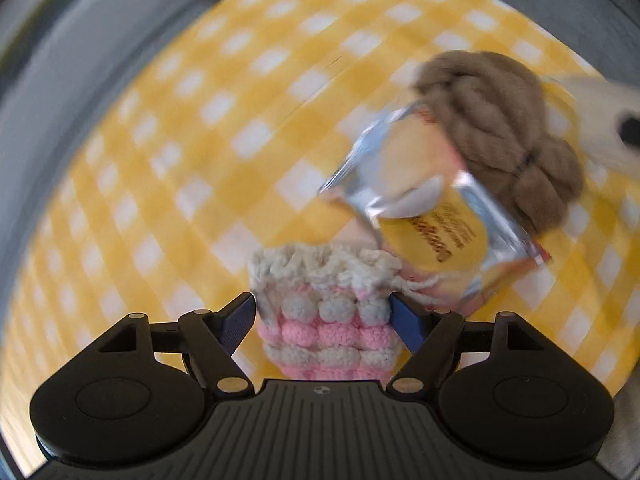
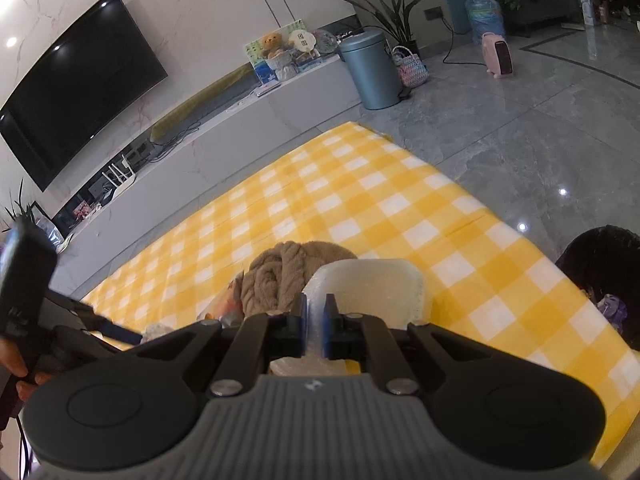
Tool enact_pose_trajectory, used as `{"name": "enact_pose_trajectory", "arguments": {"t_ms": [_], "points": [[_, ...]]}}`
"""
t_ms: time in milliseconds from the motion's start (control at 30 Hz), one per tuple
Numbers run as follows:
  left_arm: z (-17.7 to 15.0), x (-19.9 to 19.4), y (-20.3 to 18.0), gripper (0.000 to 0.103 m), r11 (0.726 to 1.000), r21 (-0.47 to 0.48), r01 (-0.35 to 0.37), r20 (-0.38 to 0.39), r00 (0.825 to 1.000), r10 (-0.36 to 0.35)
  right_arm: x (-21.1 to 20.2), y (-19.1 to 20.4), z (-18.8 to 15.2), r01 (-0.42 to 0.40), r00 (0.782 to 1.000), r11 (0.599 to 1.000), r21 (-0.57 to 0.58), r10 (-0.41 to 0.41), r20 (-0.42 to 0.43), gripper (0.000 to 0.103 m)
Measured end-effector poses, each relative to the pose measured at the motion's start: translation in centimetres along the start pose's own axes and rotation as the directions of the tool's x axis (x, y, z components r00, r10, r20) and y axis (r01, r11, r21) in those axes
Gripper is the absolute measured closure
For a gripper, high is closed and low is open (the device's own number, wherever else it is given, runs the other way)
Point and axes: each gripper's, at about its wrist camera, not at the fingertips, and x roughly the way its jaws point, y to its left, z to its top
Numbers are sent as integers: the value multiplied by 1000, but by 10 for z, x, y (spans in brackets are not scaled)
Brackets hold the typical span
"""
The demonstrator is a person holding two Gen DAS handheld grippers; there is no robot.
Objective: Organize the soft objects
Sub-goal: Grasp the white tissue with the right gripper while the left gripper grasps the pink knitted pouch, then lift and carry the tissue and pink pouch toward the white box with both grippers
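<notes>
Crocheted pink-and-cream pouch (image 1: pixel 328 320) sits between the left gripper's (image 1: pixel 322 312) wide jaws on the yellow checked cloth (image 1: pixel 180 140); right gripper (image 2: pixel 316 328) jaws pinch a white foam piece (image 2: pixel 372 284). Far cloth is bare.

Far left, a dark TV (image 2: pixel 80 84) hangs on the marble wall, above a long low white cabinet (image 2: pixel 224 136) with cables and a router (image 2: pixel 120 176) on it. A teddy bear picture (image 2: pixel 276 50) leans on the far end of that cabinet. Just right of it stands a blue-grey bin (image 2: pixel 372 68), with a woven basket (image 2: pixel 412 66) beside it and a leafy plant (image 2: pixel 396 12) behind. Further right, a water bottle (image 2: pixel 484 16) and a pink heater (image 2: pixel 498 54) stand on the glossy grey floor (image 2: pixel 520 140). Near right, a black bag (image 2: pixel 600 256) sits at the edge of view.
</notes>
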Motion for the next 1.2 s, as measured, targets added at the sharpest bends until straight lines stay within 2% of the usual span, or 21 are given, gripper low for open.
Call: {"name": "enact_pose_trajectory", "arguments": {"t_ms": [67, 133, 200, 300, 400, 467, 533, 667, 733, 867, 967, 1067, 1200], "points": [[4, 6, 13, 14, 995, -77, 56, -42, 997, -60, 1, 3, 0, -2, 1000, 1000, -6, 2, -3, 97], [7, 12, 19, 14, 991, -119, 55, -67, 996, -63, 3, 5, 0, -2, 1000, 1000, -18, 2, -7, 97], [9, 16, 21, 19, 989, -144, 38, -84, 995, -50, 2, 7, -1, -2, 1000, 1000, -26, 2, 1, 97], [9, 18, 12, 28, 992, -124, 22, -87, 996, -33, -2, 8, 0, -17, 1000, 1000, -26, 17, 12, 98], [9, 14, 5, 44, 992, -124, 1, -83, 996, -11, -4, 7, 0, -19, 1000, 1000, -24, 19, 17, 98], [9, 10, 5, 58, 990, -144, 1, -75, 997, -12, -4, 6, 0, -12, 1000, 1000, -19, 12, 16, 97], [7, 3, 6, 66, 988, -156, 5, -65, 998, -15, -4, 6, 0, -9, 1000, 1000, -14, 9, 16, 98], [0, -11, 10, 70, 983, -181, 0, -50, 999, -9, -6, 7, 1, -20, 1000, 1000, -11, 20, 20, 98], [-9, -23, 12, 70, 980, -197, 2, -18, 1000, -6, -7, 7, 1, -26, 999, 1000, -14, 26, 24, 98], [-23, -52, 17, 70, 970, -230, 79, 84, 995, -61, -8, 9, 0, -34, 999, 999, -16, 34, 26, 98], [-39, -76, 16, 70, 968, -238, 76, 153, 987, -40, -10, 10, 0, -38, 999, 999, -20, 39, 29, 98], [-51, -100, 18, 70, 963, -250, 100, 231, 972, -41, -13, 11, 1, -55, 998, 998, -14, 56, 37, 98], [-77, -132, 18, 70, 962, -251, 110, 339, 941, -18, -21, 16, 1, -90, 995, 996, -16, 90, 47, 98]]}}
